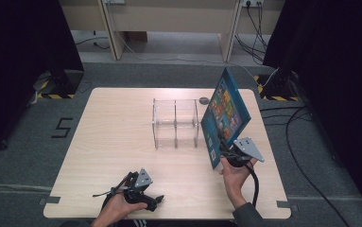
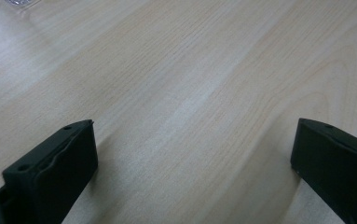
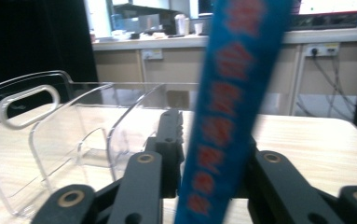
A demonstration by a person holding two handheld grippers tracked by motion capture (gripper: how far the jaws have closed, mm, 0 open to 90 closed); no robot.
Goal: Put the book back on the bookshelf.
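Left gripper: near edge of the pale wooden table, lying low in the person's left hand; jaws spread wide, nothing between them but bare wood grain in the left gripper view.

Right gripper: held up in the person's right hand toward the table's right side, jaws clamped tight on the lower corner of a thin blue picture book with a colourful cartoon cover.

Book, look: teal-blue border, busy orange-and-yellow artwork on the cover, small white patches low on the cover; blue spine with red lettering in the right gripper view.

Book, bearing: lifted clear of the table, long axis running up and away from the gripper, leaning to the right; cover faces the person, a little rightward.

Book, place: just right of the clear plastic two-bay file rack, its lower edge near the rack's right wall; whether they touch cannot be told.

Hard to read: spine lettering is blurred; cover title too small to make out; the gripped corner is hidden behind the jaws.

Far side: small dark round disc on the table behind the rack.
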